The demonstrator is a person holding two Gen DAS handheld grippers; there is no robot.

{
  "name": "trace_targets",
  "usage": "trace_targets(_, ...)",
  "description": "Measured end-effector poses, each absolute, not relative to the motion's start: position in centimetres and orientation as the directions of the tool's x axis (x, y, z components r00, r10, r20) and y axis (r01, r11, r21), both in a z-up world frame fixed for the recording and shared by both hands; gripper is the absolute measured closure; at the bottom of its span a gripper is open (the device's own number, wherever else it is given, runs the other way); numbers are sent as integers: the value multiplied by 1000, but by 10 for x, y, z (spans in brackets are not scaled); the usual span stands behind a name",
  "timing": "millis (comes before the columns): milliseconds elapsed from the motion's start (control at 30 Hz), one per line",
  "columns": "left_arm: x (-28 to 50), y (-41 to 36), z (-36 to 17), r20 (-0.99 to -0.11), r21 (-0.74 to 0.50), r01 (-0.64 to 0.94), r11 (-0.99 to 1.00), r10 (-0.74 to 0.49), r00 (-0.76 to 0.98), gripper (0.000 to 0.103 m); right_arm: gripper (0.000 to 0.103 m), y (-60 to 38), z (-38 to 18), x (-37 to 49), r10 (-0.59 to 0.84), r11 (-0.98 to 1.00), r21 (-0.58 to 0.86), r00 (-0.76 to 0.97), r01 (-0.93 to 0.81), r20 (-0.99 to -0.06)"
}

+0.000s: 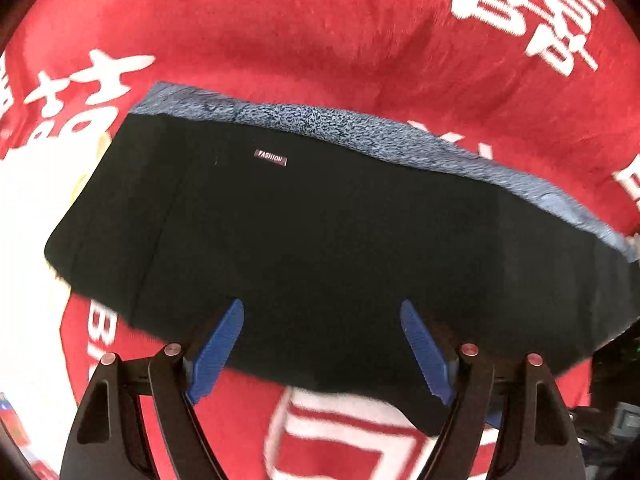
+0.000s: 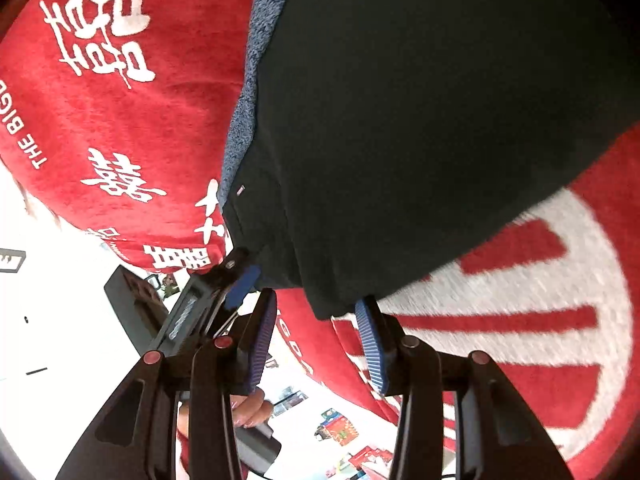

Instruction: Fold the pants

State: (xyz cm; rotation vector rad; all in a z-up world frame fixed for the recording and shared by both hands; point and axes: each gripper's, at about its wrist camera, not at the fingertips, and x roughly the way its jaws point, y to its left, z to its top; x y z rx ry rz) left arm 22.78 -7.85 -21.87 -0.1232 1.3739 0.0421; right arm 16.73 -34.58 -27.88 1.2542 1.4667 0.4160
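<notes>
The black pants [image 1: 304, 248] lie folded into a wide block on the red blanket [image 1: 300, 36], with a blue-grey speckled inner layer along the far edge and a small "FASHION" label [image 1: 271, 157]. My left gripper [image 1: 322, 310] is open, its blue fingertips [image 1: 224, 336] over the near edge of the pants, holding nothing. In the right wrist view the pants [image 2: 420, 120] fill the upper middle. My right gripper [image 2: 318, 308] is open just below the pants' lower corner. The left gripper [image 2: 242, 280] shows there at the pants' left corner.
The red blanket [image 2: 120, 120] carries white characters and a large white emblem [image 2: 520, 280]. Beyond its edge, in the right wrist view, are a white floor, a dark box [image 2: 134, 304] and some colourful packets [image 2: 340, 428]. A hand [image 2: 248, 408] shows behind the fingers.
</notes>
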Motion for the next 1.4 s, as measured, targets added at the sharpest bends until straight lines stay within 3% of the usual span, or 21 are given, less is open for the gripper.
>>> trace_targets(67,233,-76,-229,-984,-49,-96,994,-32,177,22,63,-343,-278,171,845,383,802,177,458,-505)
trace_targets(133,233,-75,-233,-985,-38,-78,996,-24,169,22,96,-342,-272,176,819,423,793,189,439,-542)
trace_targets(333,220,-86,-245,-984,70,82,994,55,171,22,98,-335,-251,167,721,590,715,155,377,-676)
trace_targets(500,212,-87,-246,-978,93,111,989,70,198,21,98,-338,-266,160,706,603,691,137,398,-695)
trace_targets(700,209,-94,-216,-978,9,101,995,-12,207,22,94,-342,-242,157,640,721,609,19,331,-768)
trace_targets(867,214,-129,-200,-970,-72,141,987,-103,221,22,92,-363,-184,180,432,881,454,170,130,-886)
trace_targets(1000,200,-160,-230,-984,-35,184,982,-66,168,20,71,-372,-190,216,239,966,253,190,52,-952)
trace_targets(1033,194,-158,-232,-978,-40,172,984,-74,196,18,71,-375,-204,220,175,983,182,148,38,-973)
trace_targets(1233,189,-144,-230,-983,-103,95,990,-116,143,10,69,-383,-210,200,188,982,189,199,-15,-962)
trace_targets(1267,192,-146,-228,-985,-93,97,991,-106,137,10,66,-383,-209,200,194,981,196,198,-12,-961)
trace_targets(1333,197,-150,-217,-985,-50,105,993,-66,156,10,51,-387,-206,201,240,970,245,180,2,-954)
trace_targets(1400,209,-152,-207,-979,-58,103,993,-76,188,10,50,-389,-202,203,255,965,261,174,16,-951)
